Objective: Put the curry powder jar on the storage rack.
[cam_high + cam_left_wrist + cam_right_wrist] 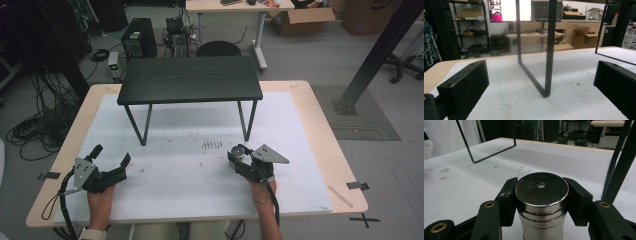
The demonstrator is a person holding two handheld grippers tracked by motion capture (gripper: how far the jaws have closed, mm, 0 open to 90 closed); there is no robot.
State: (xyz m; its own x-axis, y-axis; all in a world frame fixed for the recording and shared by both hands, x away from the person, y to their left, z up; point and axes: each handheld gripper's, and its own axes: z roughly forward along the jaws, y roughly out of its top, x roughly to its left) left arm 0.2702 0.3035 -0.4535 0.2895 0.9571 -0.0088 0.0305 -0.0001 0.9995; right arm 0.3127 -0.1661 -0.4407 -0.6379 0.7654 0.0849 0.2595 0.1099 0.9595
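The right gripper clamps a shiny round steel canister just below its lid, standing toward the white tabletop's front right. Lift it straight and keep it upright. The left gripper rests wide open near the front-left corner.

steel canister, clamped by hand-held gripper

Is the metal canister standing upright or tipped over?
Upright: the metal canister stands on the white table cover, flat lid up, clamped between the right gripper jaws.
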